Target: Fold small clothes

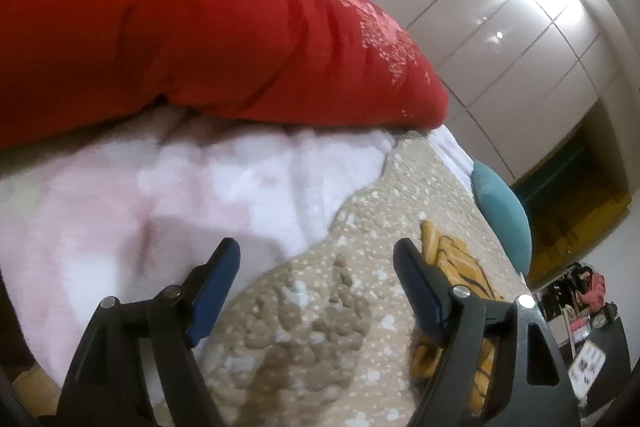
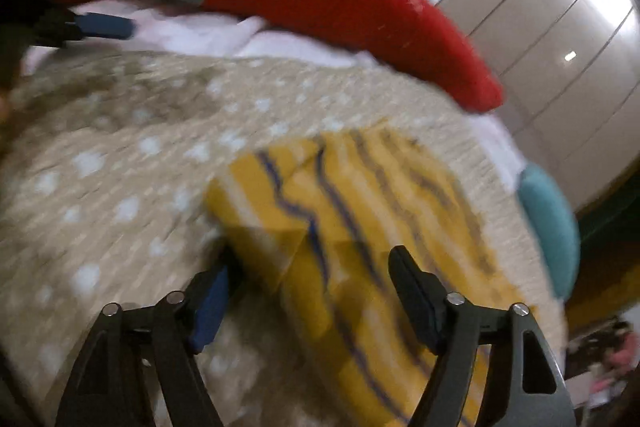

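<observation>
— On the spotted bedspread [image 2: 120, 163], where's the garment?
— The yellow striped cloth [image 2: 360, 211] lies flat, folded, under the right gripper [image 2: 310, 267], whose fingers are spread and hold nothing.
— And the left gripper [image 1: 318, 259]?
— Spread too, over bare bedspread beside a white blanket [image 1: 160, 195]. A red quilt [image 1: 180, 19] lies behind, a teal pillow [image 1: 504, 211] at the far edge.
</observation>
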Tool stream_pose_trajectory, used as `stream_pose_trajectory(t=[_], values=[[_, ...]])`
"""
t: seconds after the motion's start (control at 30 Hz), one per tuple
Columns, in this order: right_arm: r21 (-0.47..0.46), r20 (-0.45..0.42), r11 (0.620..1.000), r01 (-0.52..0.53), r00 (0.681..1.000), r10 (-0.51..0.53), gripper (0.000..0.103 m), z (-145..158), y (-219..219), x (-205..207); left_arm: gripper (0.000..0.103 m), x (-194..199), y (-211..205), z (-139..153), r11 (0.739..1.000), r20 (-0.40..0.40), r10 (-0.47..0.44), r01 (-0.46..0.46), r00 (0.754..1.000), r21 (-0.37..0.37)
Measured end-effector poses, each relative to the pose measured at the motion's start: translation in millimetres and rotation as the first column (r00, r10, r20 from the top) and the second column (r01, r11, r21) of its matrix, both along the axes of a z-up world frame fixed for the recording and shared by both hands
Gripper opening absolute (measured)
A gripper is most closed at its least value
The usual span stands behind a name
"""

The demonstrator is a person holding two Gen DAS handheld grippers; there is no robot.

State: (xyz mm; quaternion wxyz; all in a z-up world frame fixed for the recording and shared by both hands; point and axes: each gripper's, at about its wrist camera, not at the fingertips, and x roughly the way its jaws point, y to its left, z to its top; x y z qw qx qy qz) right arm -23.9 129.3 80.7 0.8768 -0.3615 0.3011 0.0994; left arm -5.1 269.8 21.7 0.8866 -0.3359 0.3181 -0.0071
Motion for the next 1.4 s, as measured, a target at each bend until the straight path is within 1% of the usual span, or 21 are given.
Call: stream_pose_trajectory(t=[0.07,0.17,0.23,0.3,0.33,0.4,0.5,0.53,0.63,0.67,0.77,0.83,0.9,0.93,0.97,1.03,1.13,1.23,1.3,1.37,1.4], values=[[-0.029,0.021,0.999,0.032,0.999,-0.031,0.072,-1,10,12,0.078,-1,2,-1,1.000,-0.003,0.003,-0.003,1.000,-0.008],[0.032,-0.071,0.997,0.067,0.995,-0.065,0.040,-8,15,35,0.078,-3,-1,1,1.000,-0.002,-0.001,0.001,1.000,-0.001],[0.059,-0.091,0.995,0.076,0.993,-0.071,0.030,-4,14,37,0.078,-6,-6,5,1.000,0.009,-0.004,0.004,1.000,0.018],[0.145,-0.118,0.985,0.090,0.990,-0.073,0.019,12,1,38,0.078,-8,-12,7,0.999,0.017,-0.006,0.005,1.000,0.040],[0.215,-0.134,0.971,0.102,0.988,-0.074,0.008,25,-11,38,0.078,-8,-14,8,0.999,0.019,-0.008,0.007,1.000,0.050],[0.355,-0.125,0.921,0.157,0.985,-0.120,0.008,58,-47,38,0.078,-9,-24,9,0.996,0.018,-0.017,0.015,1.000,0.088],[0.575,-0.121,0.776,0.260,0.965,-0.234,0.008,106,-136,32,0.079,-11,-47,16,0.988,-0.005,-0.045,0.045,0.999,0.146],[0.655,-0.136,0.691,0.305,0.947,-0.290,0.008,116,-182,24,0.079,-13,-52,20,0.988,-0.002,-0.061,0.061,0.998,0.143],[0.776,-0.179,0.495,0.391,0.889,-0.421,0.008,119,-282,-9,0.079,-26,-89,44,0.972,0.037,-0.171,0.163,0.985,0.168],[0.795,-0.197,0.435,0.423,0.857,-0.476,0.008,111,-319,-27,0.079,-29,-101,50,0.964,0.046,-0.202,0.190,0.978,0.186],[0.798,-0.288,0.305,0.519,0.774,-0.564,0.008,69,-389,-68,0.080,-34,-148,70,0.924,0.062,-0.316,0.292,0.947,0.246],[0.782,-0.370,0.239,0.575,0.738,-0.565,0.009,38,-414,-83,0.081,-34,-184,78,0.887,0.054,-0.400,0.372,0.915,0.274],[0.794,-0.440,0.162,0.586,0.737,-0.513,0.009,8,-429,-97,0.082,-31,-217,81,0.850,0.029,-0.460,0.431,0.887,0.302],[0.805,-0.450,0.141,0.576,0.749,-0.487,0.009,0,-431,-102,0.081,-30,-237,81,0.824,0.007,-0.497,0.470,0.868,0.315],[0.815,-0.444,0.143,0.562,0.763,-0.471,0.009,-4,-430,-104,0.081,-30,-253,81,0.806,-0.008,-0.524,0.498,0.852,0.320],[0.818,-0.412,0.190,0.543,0.784,-0.464,0.009,-1,-425,-104,0.082,-29,-286,82,0.763,-0.035,-0.577,0.553,0.816,0.335],[0.818,-0.370,0.248,0.518,0.806,-0.462,0.010,1,-414,-103,0.082,-29,-346,78,0.668,-0.074,-0.657,0.624,0.751,0.406],[0.836,-0.371,0.226,0.500,0.819,-0.437,0.009,-9,-414,-111,0.082,-25,-392,62,0.593,-0.146,-0.689,0.669,0.709,0.448],[0.849,-0.373,0.204,0.488,0.826,-0.423,0.009,-14,-422,-120,0.082,-22,-410,49,0.568,-0.186,-0.687,0.679,0.703,0.465],[0.861,-0.368,0.189,0.471,0.836,-0.408,0.010,-20,-427,-128,0.082,-15,-427,21,0.528,-0.283,-0.662,0.699,0.694,0.482],[0.868,-0.364,0.178,0.463,0.839,-0.405,0.010,-22,-430,-129,0.082,-13,-430,12,0.523,-0.311,-0.659,0.714,0.685,0.464]])
